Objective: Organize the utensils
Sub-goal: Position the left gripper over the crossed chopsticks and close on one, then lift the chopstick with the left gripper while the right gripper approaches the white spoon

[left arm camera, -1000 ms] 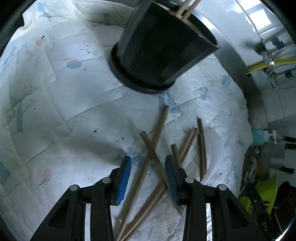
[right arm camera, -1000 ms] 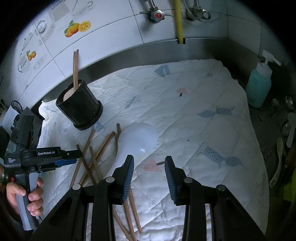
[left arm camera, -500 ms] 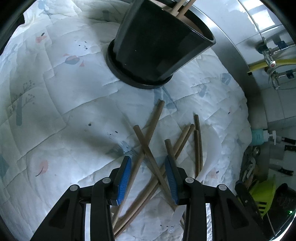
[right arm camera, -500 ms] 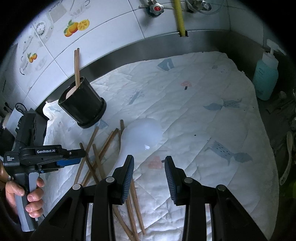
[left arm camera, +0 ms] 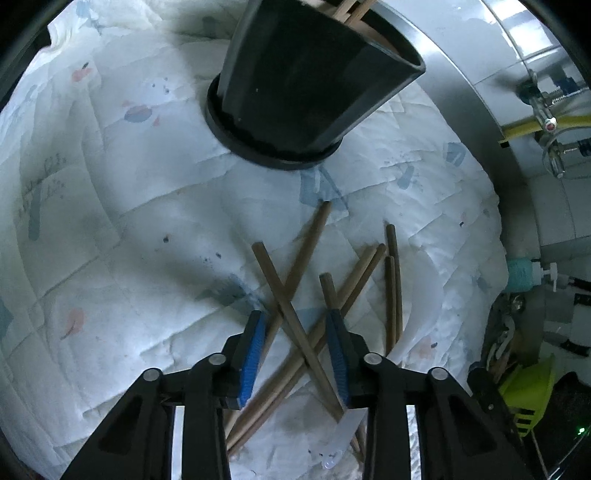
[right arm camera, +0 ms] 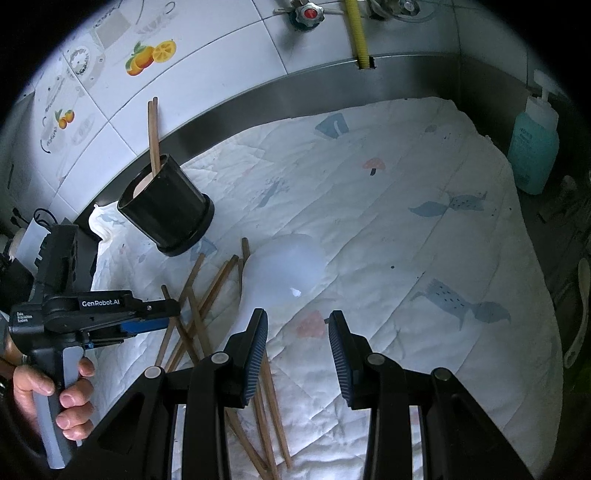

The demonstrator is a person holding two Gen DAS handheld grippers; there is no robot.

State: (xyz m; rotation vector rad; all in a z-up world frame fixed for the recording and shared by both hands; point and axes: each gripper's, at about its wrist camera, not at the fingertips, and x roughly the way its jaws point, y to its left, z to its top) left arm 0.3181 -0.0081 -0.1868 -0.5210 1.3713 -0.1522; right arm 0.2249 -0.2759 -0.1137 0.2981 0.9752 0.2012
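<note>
Several brown wooden chopsticks (left arm camera: 295,295) lie crossed on the white quilt (left arm camera: 129,240) below a black holder (left arm camera: 310,92). My left gripper (left arm camera: 295,332) points down over the pile. Its jaws are closing, with two crossed chopsticks between the blue pads, which stand clear of the wood. The right wrist view shows this left gripper (right arm camera: 173,310) low over the chopsticks (right arm camera: 195,306), held by a hand (right arm camera: 70,398). The holder (right arm camera: 166,206) has two chopsticks (right arm camera: 153,136) standing in it. A white spoon (right arm camera: 284,269) lies beside the pile. My right gripper (right arm camera: 295,332) hangs open above the quilt, empty.
A steel backsplash (right arm camera: 295,99) and tiled wall run behind the quilt, with a red tap valve (right arm camera: 308,14) and a yellow hose (right arm camera: 356,29). A teal soap bottle (right arm camera: 533,147) stands at the far right. Bare quilt (right arm camera: 406,258) spreads right of the spoon.
My left gripper has shifted forward over the crossed chopsticks, so they now lie between its pads, and the pads stand a little closer together. The right gripper has stayed nearly still.
</note>
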